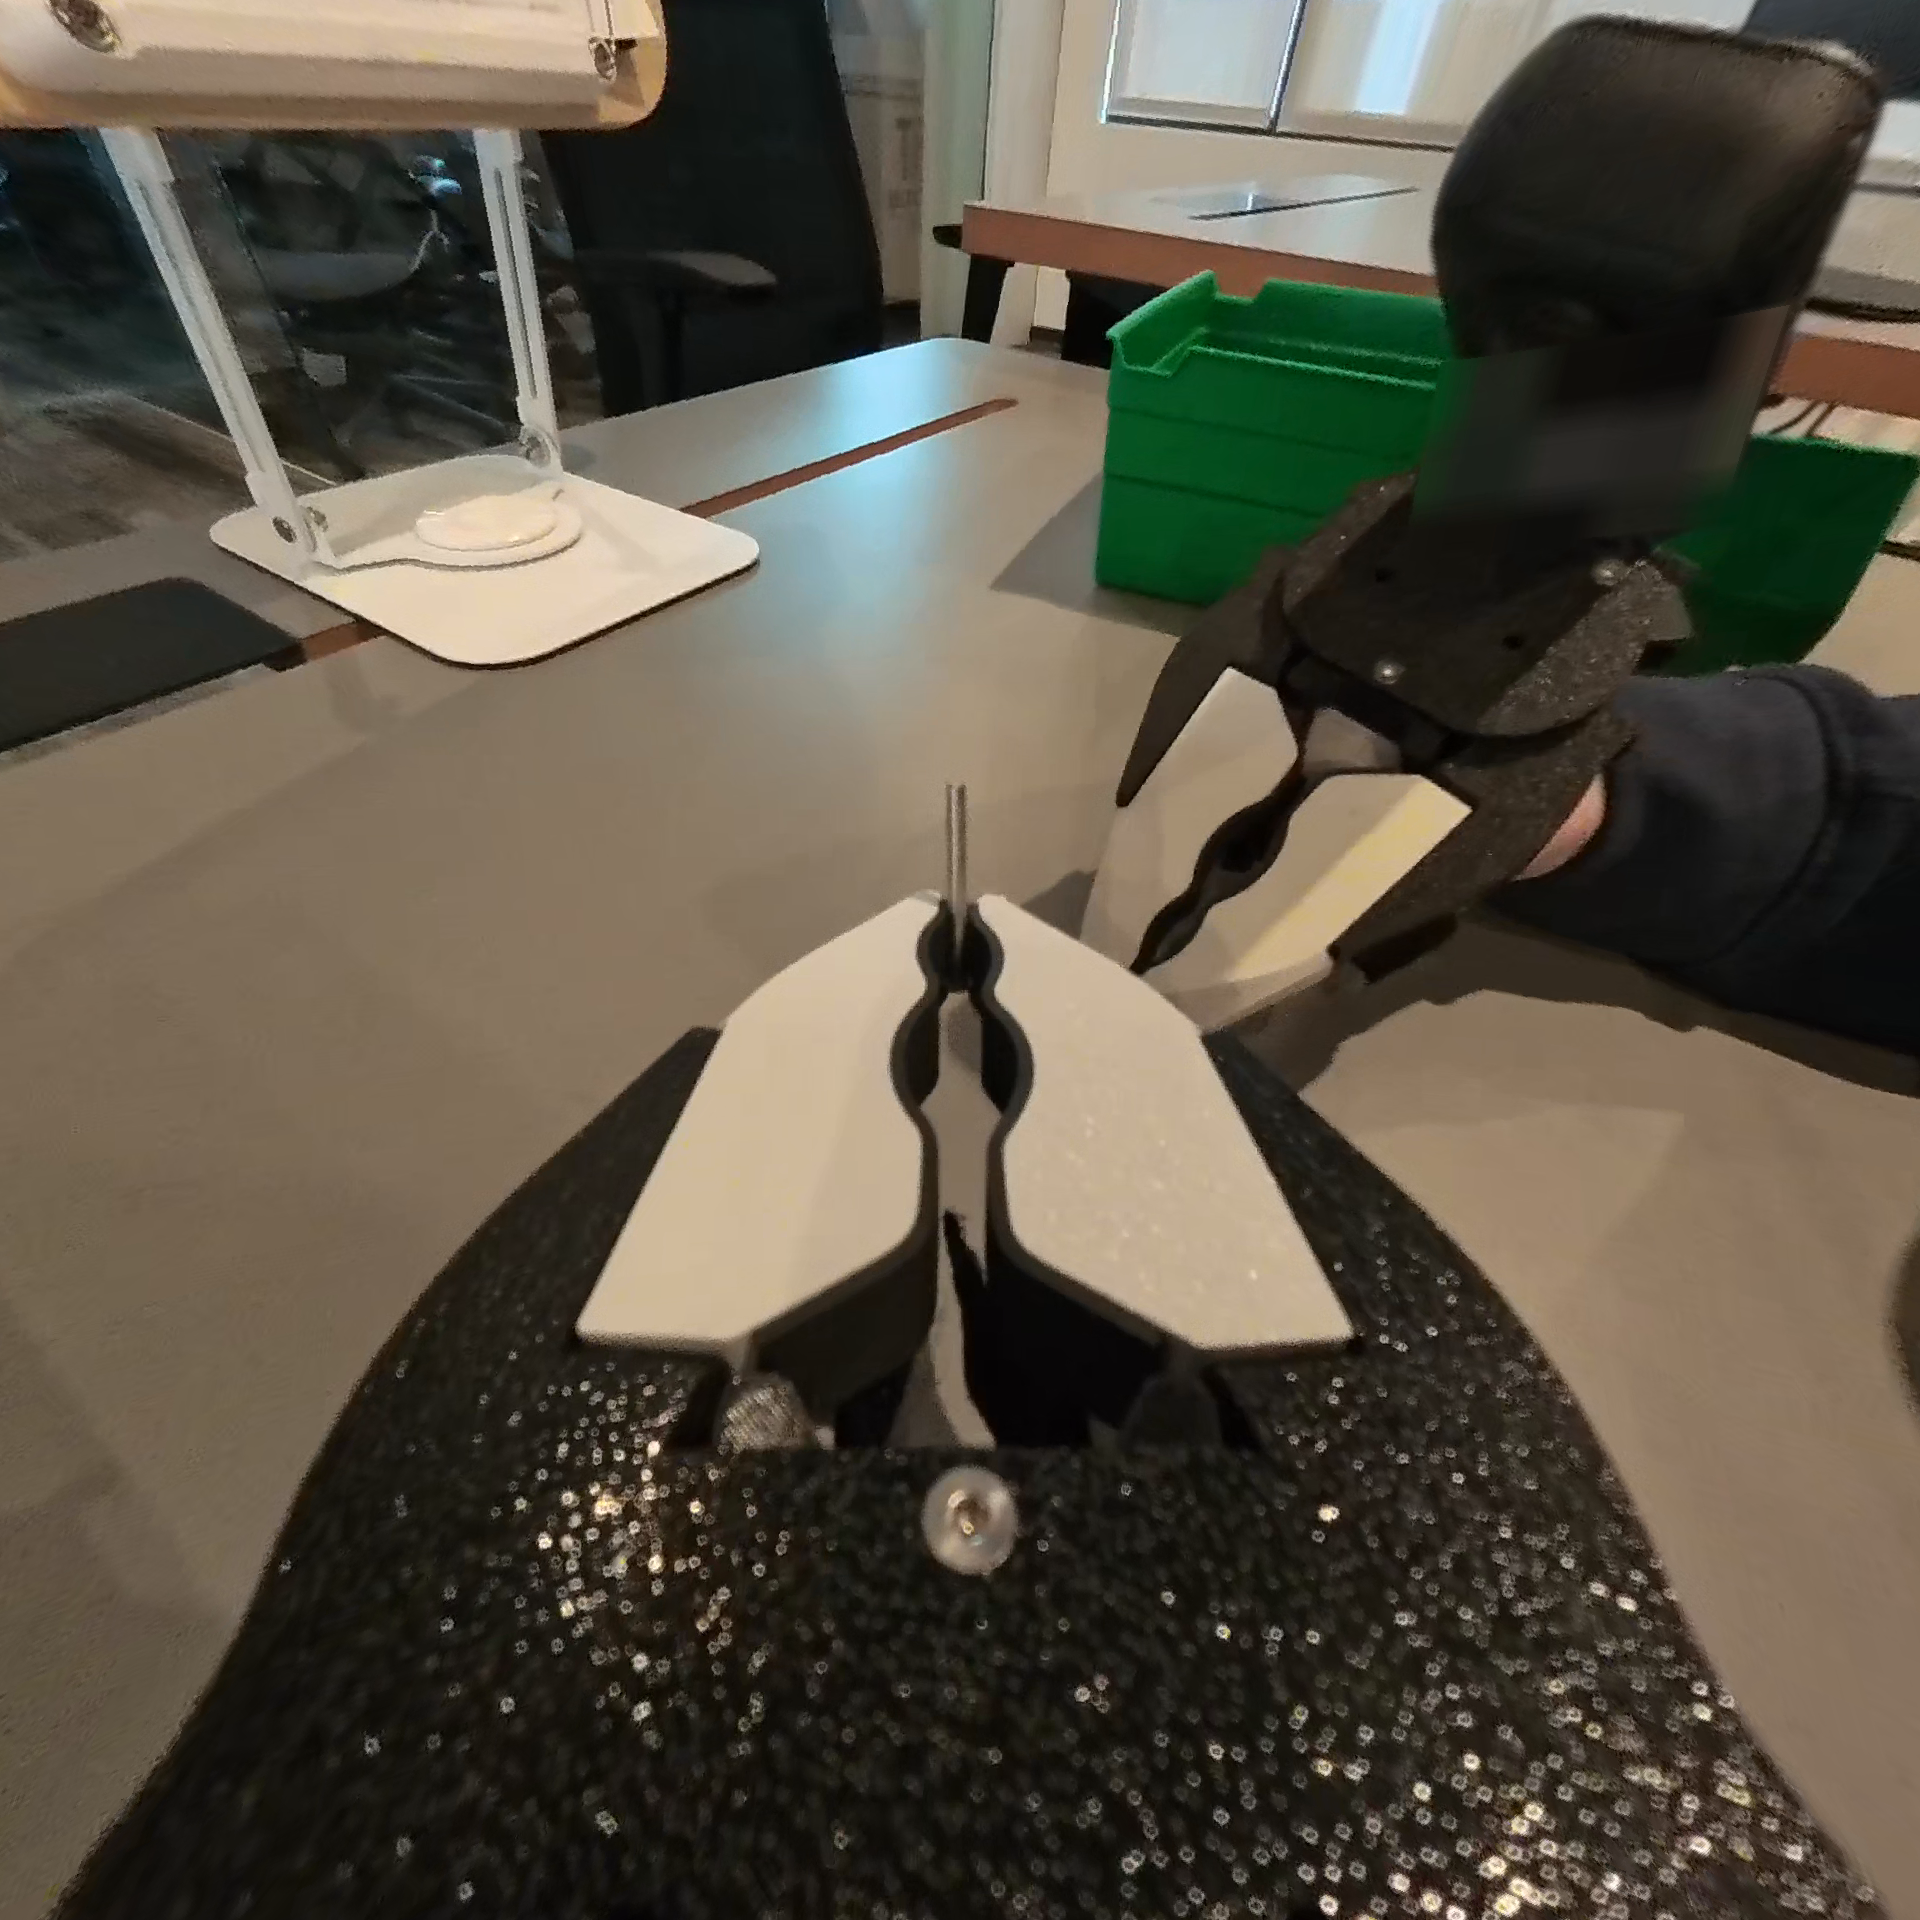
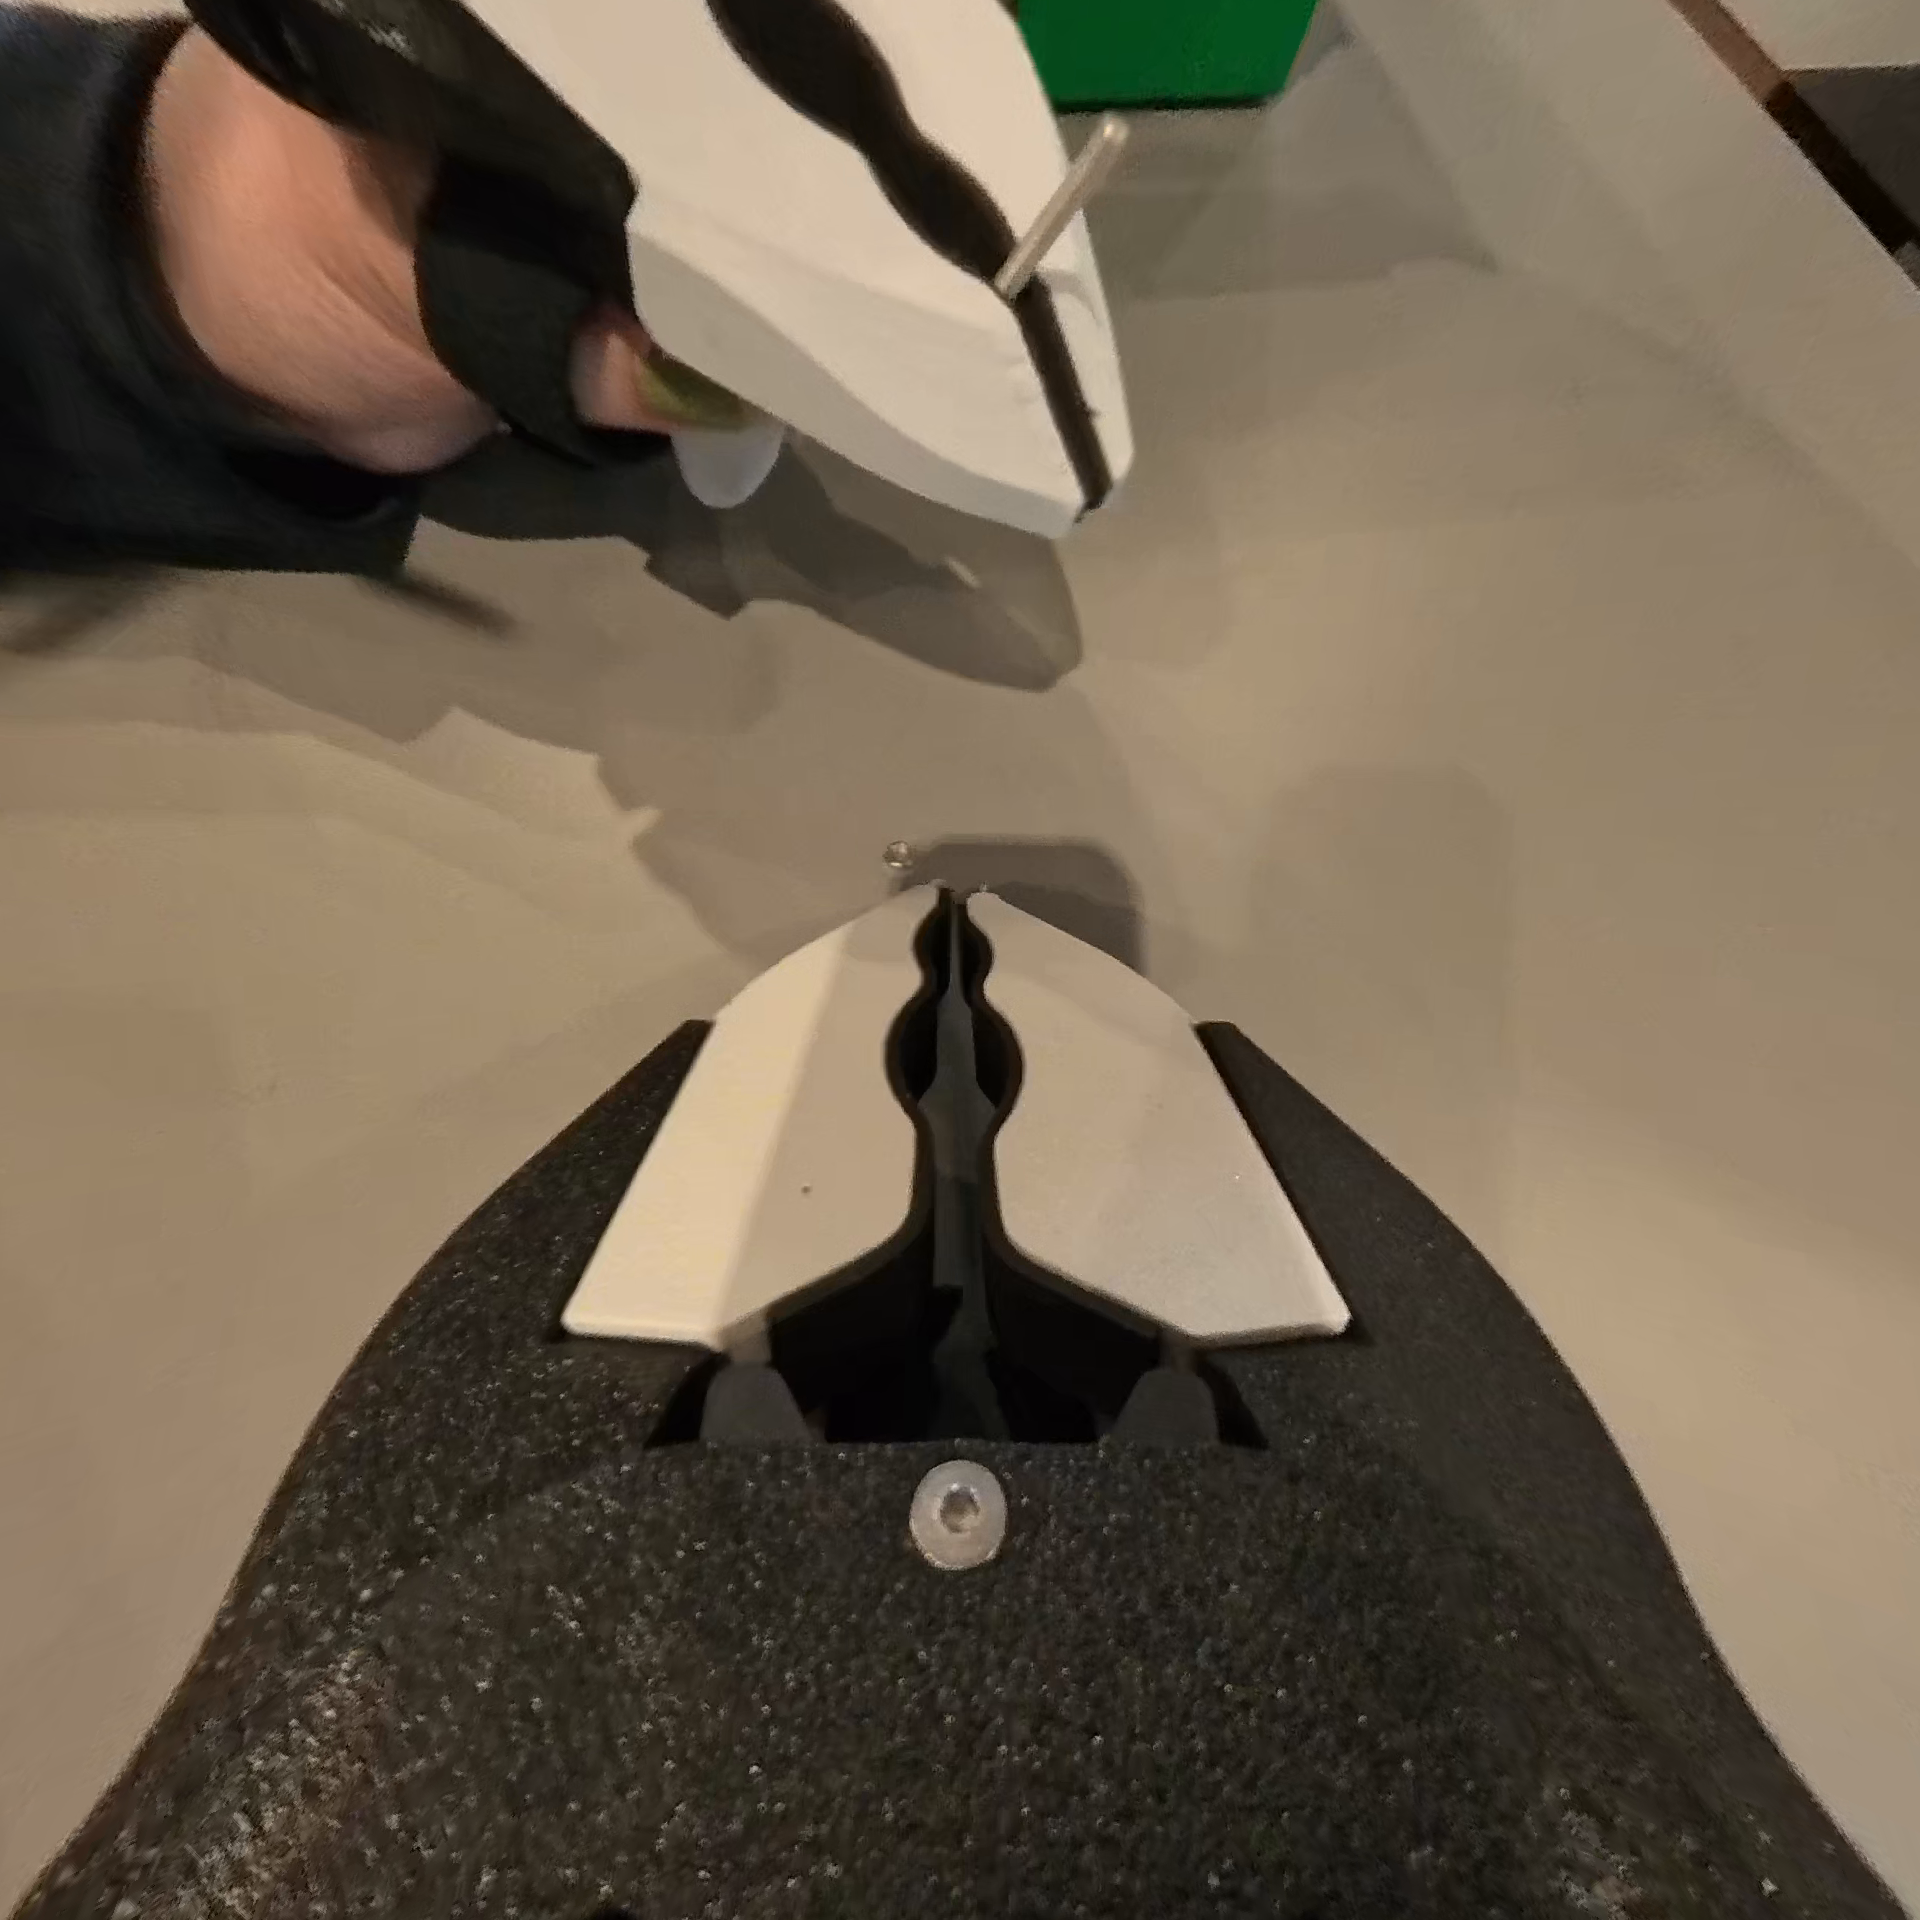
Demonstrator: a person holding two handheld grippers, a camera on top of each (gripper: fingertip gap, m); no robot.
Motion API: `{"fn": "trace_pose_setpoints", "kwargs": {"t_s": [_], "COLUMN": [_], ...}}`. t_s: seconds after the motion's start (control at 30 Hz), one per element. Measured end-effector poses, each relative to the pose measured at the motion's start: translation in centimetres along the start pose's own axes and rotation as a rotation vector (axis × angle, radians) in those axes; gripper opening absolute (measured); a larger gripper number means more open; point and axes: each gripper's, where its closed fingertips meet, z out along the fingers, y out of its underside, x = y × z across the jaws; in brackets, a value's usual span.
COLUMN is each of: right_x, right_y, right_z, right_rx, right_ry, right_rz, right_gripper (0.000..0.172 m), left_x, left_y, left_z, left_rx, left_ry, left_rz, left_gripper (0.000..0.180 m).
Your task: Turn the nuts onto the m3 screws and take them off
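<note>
The left hand-held gripper [image 1: 957, 914] is closed on a thin silver screw [image 1: 954, 847], and both white fingertips [image 1: 1023, 940] press against its lower part. The screw stands upright and its free end rises above the tips. In the right wrist view the same screw [image 2: 1060, 203] sticks out sideways from between the closed white fingers, pointing toward the green box [image 2: 1164, 52]

The right hand-held gripper [image 2: 951, 896] is closed too, its two fingers meet at the tips with only a thin dark line between them. I see nothing gripped there. Its tips are low over the grey surface [image 2: 1455, 727]. A small shiny nut [image 2: 899, 855] lies on the surface just beyond these tips, slightly to their left, and it is not between the fingers. If the tips touch the nut I cannot tell

Taking the screw as landmark in the left wrist view: the right hand-held gripper [image 1: 1148, 956] is near it on the right side, tilted down to the surface, and a hand [image 1: 1569, 842] in a dark sleeve holds it. The stacked green boxes [image 1: 1268, 457] stand farther behind it to the right. A white stand [image 1: 499, 561] with a flat base is well apart to the left and behind. The black chair [image 1: 1642, 177] is behind the green boxes
</note>
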Motion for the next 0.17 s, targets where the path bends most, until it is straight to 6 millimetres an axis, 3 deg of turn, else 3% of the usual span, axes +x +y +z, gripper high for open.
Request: {"fn": "trace_pose_setpoints", "kwargs": {"t_s": [0.17], "right_x": [-0.53], "right_y": [0.0], "right_z": [0.72], "right_rx": [-0.031], "right_ry": [-0.037], "right_rz": [0.0], "right_gripper": [0.007], "left_x": [-0.08], "left_y": [-0.04], "left_z": [-0.02], "left_rx": [0.003], "left_ry": [0.001], "left_rz": [-0.008], "left_gripper": [0.001]}}
